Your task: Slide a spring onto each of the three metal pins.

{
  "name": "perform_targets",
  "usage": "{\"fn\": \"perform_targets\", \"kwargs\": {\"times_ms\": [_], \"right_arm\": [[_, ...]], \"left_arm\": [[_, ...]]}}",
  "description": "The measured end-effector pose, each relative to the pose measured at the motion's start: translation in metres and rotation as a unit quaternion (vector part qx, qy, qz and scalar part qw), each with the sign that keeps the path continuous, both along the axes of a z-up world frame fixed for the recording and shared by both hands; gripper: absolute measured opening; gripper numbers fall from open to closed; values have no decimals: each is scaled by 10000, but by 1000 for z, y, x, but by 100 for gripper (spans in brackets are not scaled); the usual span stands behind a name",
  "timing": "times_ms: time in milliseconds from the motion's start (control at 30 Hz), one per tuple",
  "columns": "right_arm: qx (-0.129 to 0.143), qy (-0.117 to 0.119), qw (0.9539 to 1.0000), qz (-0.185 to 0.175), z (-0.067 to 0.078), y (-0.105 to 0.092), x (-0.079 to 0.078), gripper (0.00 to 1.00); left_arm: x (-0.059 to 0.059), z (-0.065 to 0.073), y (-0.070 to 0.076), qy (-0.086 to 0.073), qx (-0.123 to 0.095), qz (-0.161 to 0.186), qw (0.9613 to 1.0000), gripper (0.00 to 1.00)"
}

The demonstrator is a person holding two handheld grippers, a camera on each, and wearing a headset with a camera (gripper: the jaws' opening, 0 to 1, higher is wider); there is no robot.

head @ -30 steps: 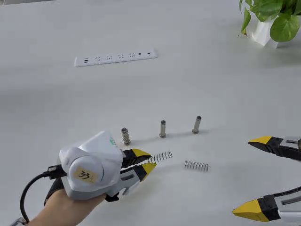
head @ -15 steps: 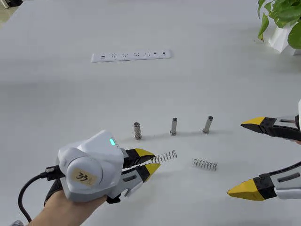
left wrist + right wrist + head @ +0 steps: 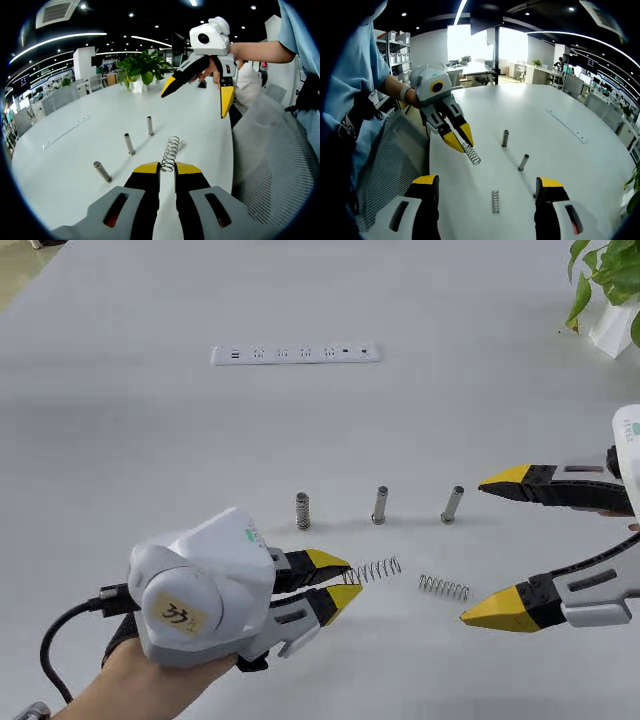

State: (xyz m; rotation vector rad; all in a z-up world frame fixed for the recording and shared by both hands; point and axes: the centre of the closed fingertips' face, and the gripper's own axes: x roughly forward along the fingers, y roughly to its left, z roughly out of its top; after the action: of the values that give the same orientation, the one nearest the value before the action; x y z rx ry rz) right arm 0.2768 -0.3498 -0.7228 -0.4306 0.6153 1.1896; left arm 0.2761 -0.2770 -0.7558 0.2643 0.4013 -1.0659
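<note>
"On the table (image 3: pixel 150 440), what's done?"
"Left pin (image 3: pixel 303 495) wears its fitted spring (image 3: pixel 302 512); middle pin (image 3: pixel 380 504) and right pin (image 3: pixel 452 504) stand bare. Loose spring (image 3: pixel 444 587) lies near them."
"The tongs?"
"Left gripper (image 3: pixel 348 577) pinches the held spring (image 3: pixel 375 569) by its end; right gripper (image 3: pixel 477 550) gapes wide."

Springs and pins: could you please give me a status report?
Left gripper shut on held spring. Right gripper open. Left pin sprung, middle pin and right pin bare. Loose spring waiting.
</note>
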Motion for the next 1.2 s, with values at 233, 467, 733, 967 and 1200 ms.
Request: {"fn": "perform_targets", "kwargs": {"times_ms": [233,467,733,967,1200], "right_arm": [[-48,127,9990,415,-2,14,-5,62],[-151,201,9968,754,-6,23,-8,52],[-277,126,9929,1149,-6,33,-12,42],[-319,202,9901,1354,-6,36,-16,27],[-330,232,9892,1409,-7,37,-14,24]], "left_arm": [[-4,2,-3,-66,-30,-22,10000,7],[-7,9,-5,-94,-162,-21,9998,7],[-9,16,-8,-122,-325,-48,9994,7],[-8,18,-8,-119,-364,-38,9993,7],[-6,24,-9,-179,-406,-92,9990,7]]}}
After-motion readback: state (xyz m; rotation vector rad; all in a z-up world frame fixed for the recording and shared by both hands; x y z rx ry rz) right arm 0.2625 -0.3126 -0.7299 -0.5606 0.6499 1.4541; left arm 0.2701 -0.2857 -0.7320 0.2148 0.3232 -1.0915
